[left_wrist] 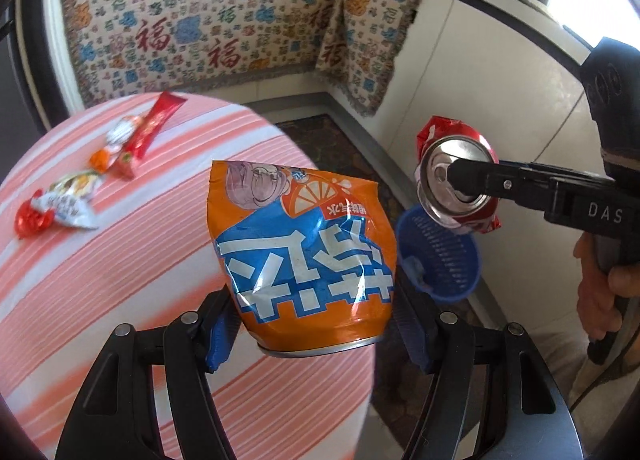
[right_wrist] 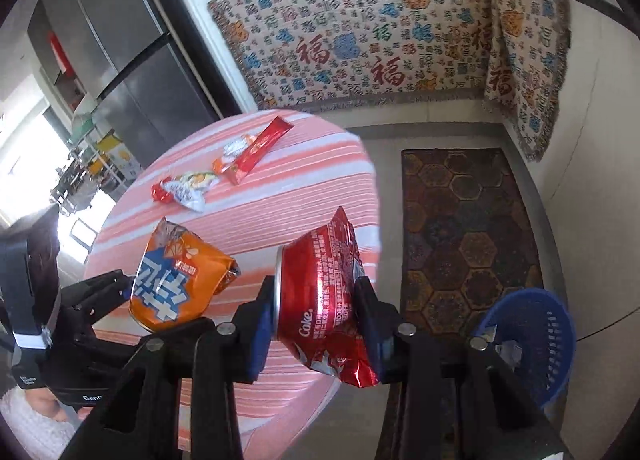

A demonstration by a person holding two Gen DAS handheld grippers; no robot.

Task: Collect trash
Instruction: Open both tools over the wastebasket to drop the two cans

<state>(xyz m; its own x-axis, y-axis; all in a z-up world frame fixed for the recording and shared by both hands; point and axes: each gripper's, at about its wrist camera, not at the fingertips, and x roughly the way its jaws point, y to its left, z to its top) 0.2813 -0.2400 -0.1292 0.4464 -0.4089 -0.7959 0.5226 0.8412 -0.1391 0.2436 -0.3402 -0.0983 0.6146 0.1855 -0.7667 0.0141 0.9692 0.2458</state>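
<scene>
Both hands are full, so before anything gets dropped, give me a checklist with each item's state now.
1. Right gripper shut on red can: ok.
2. Left gripper shut on orange can: ok.
3. Blue basket in view, mouth open: ok.
4. Red can directly above basket: cannot tell; the wrist views disagree.
5. Orange can over basket: not ok, it hangs at the table edge.
6. Table free of trash: not ok, wrappers remain.

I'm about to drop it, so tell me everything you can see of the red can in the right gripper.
The red can is a crushed, shiny metal Coke can, dented and creased, with white lettering. It lies roughly sideways, clamped between the blue pads of the right gripper, and is off the table. In the left wrist view its silver top with the opened mouth shows, and it is above the blue basket on the floor.
</scene>
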